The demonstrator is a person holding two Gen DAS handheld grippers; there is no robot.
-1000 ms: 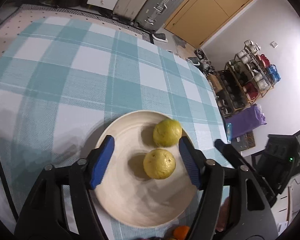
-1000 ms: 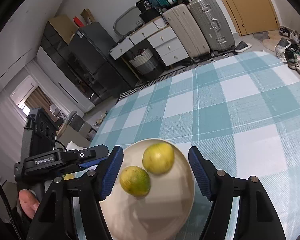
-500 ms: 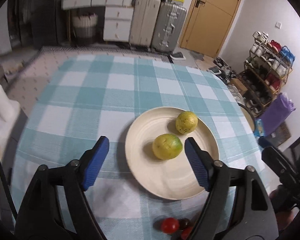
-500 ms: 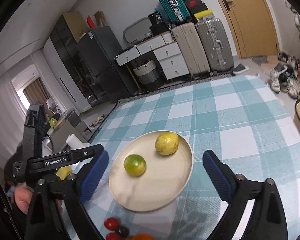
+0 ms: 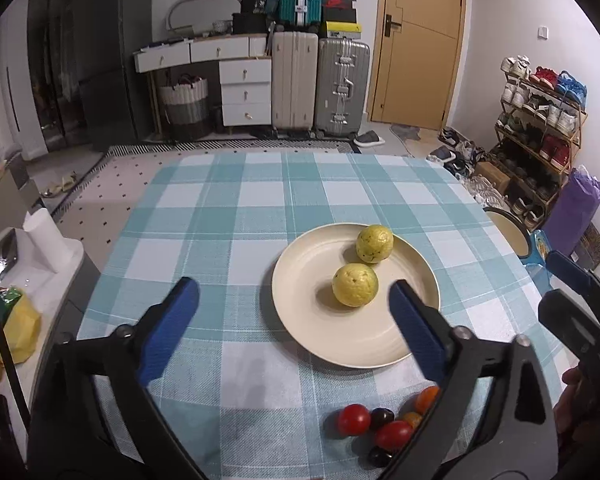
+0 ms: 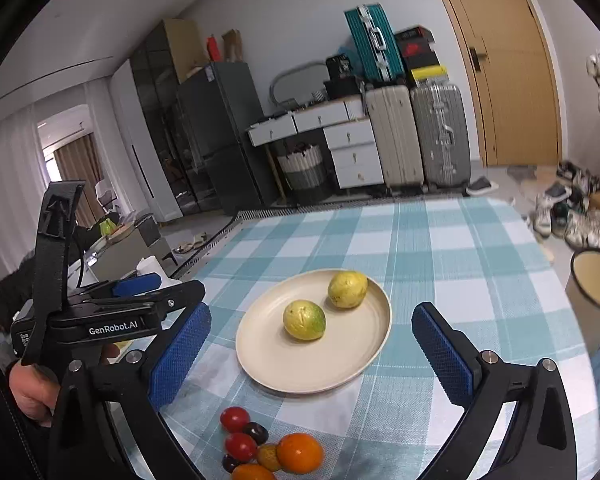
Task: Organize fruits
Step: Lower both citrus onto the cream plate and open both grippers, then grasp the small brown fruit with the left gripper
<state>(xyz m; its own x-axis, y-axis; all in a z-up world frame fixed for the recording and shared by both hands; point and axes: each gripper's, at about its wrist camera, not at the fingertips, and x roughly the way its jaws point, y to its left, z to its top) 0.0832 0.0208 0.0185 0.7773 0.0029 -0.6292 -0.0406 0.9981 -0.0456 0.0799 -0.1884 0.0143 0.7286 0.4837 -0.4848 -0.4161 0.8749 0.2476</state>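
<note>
My pads [image 5: 168, 328] are blue on black arms. The cloth [image 5: 228, 216] is teal-and-white check, the plate [image 5: 300, 320] cream, both guavas [image 5: 355, 284] yellow (one tinged green), the tomatoes [image 6: 236, 420] red and dark, the orange [image 6: 300, 453] bright.

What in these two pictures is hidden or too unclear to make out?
- Small fruit pile, left wrist view: partly hidden behind the left gripper finger.
- Same pile, right wrist view: cut off by the bottom edge.
- Cream pot, right wrist view: cut off at the edge.
</note>
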